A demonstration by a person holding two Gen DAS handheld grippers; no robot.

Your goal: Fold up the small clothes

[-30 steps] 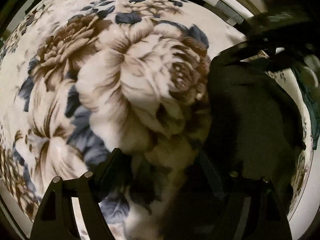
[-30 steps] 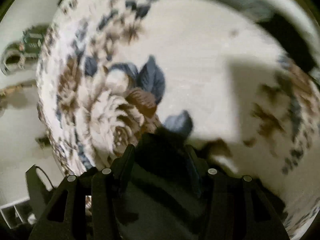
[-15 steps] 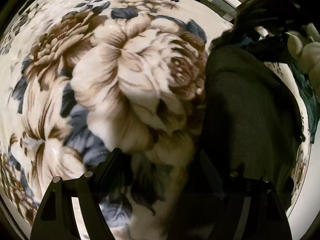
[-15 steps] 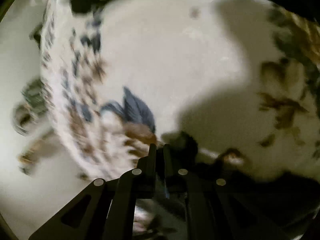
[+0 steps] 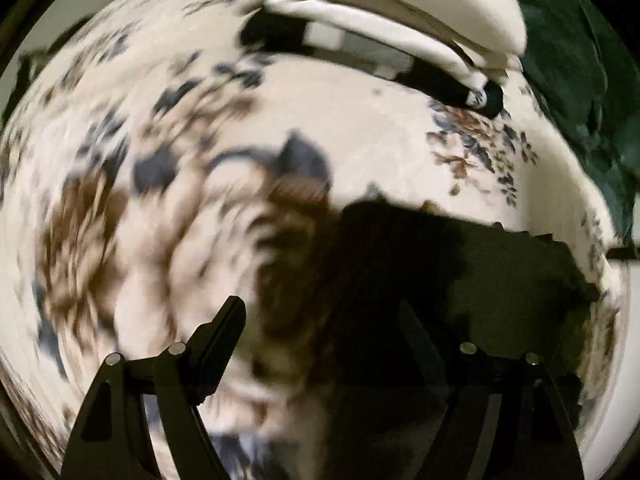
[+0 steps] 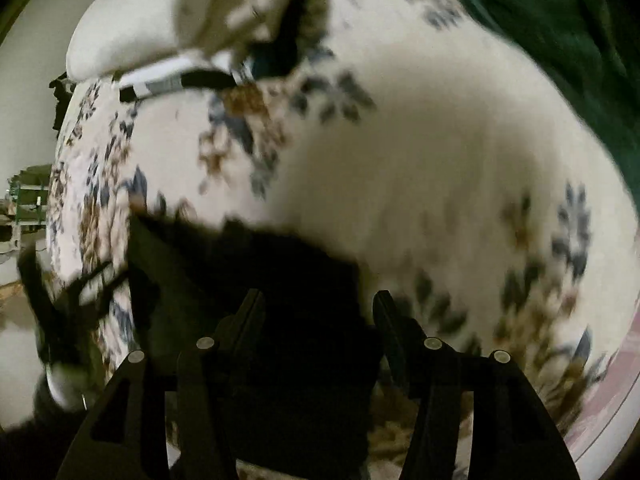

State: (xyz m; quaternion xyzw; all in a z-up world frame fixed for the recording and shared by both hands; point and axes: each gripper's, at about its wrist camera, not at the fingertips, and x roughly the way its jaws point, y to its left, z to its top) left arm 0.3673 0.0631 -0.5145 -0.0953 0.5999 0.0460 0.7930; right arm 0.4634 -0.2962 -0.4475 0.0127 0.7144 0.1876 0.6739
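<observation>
A small dark garment (image 5: 500, 272) lies flat on a cream blanket (image 5: 380, 128) printed with brown and blue flowers. My left gripper (image 5: 318, 312) hangs open above the blanket, its right finger over the garment's left part and nothing between the fingers. In the right wrist view the same dark garment (image 6: 240, 256) fills the lower left. My right gripper (image 6: 320, 300) hovers over its right edge with the jaws opening. The cloth lies under and between the fingers, and the pads do not press it. Both views are blurred by motion.
A black-and-white striped folded item (image 5: 352, 42) lies under a white cushion (image 5: 420, 4) at the far side of the blanket, seen again as the striped item (image 6: 172, 80). Dark green cloth (image 5: 580, 80) borders the right. The bed's edge drops off at the left (image 6: 60, 200).
The right gripper shut on the dark garment's edge, swept across the blanket and now stands with jaws apart. The left view swung, bringing the striped item and cushion into sight.
</observation>
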